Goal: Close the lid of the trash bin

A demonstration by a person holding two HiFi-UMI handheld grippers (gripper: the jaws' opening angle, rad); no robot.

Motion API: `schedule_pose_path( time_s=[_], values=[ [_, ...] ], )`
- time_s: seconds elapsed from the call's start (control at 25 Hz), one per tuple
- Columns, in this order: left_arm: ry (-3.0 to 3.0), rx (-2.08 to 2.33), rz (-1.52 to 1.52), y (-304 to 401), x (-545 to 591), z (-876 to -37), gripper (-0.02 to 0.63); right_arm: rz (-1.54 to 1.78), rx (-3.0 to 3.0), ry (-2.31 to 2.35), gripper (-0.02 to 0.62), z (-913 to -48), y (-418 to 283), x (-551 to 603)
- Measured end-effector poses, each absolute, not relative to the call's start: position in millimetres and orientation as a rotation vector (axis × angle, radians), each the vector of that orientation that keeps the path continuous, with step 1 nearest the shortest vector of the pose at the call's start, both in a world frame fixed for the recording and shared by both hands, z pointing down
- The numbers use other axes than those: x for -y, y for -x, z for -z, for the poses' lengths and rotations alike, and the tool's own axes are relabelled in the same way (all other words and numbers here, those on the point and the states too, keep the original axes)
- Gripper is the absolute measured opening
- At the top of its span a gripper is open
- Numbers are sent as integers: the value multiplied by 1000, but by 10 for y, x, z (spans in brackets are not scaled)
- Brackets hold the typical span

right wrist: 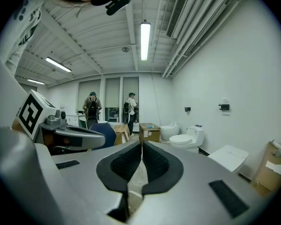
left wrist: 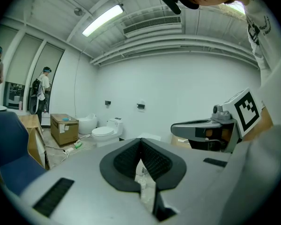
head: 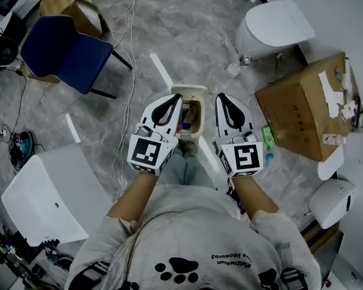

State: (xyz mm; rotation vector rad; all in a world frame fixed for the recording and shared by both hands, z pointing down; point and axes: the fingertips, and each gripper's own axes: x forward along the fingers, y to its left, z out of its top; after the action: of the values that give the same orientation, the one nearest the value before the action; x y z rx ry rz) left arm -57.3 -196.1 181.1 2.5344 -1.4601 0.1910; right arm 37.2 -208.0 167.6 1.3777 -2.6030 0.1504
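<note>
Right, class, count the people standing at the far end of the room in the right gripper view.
2. The left person, wearing a backpack, stands behind the blue chair; the right person stands left of the cardboard box. Others may be hidden.

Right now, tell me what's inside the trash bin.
Colourful rubbish, too small to identify. The left hand-held gripper covers the left side of the trash bin.

Seemingly marble floor (head: 187, 35), blue chair (head: 63, 53).
</note>
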Motion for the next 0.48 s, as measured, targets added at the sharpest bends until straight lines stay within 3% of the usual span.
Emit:
schedule_pose_path(
  time_s=[0.48],
  values=[
    [-2509, 1511, -172, 639, 2432, -2454, 20, -87, 2635, -1314, 35, -2347, -279, 2495]
  ],
)
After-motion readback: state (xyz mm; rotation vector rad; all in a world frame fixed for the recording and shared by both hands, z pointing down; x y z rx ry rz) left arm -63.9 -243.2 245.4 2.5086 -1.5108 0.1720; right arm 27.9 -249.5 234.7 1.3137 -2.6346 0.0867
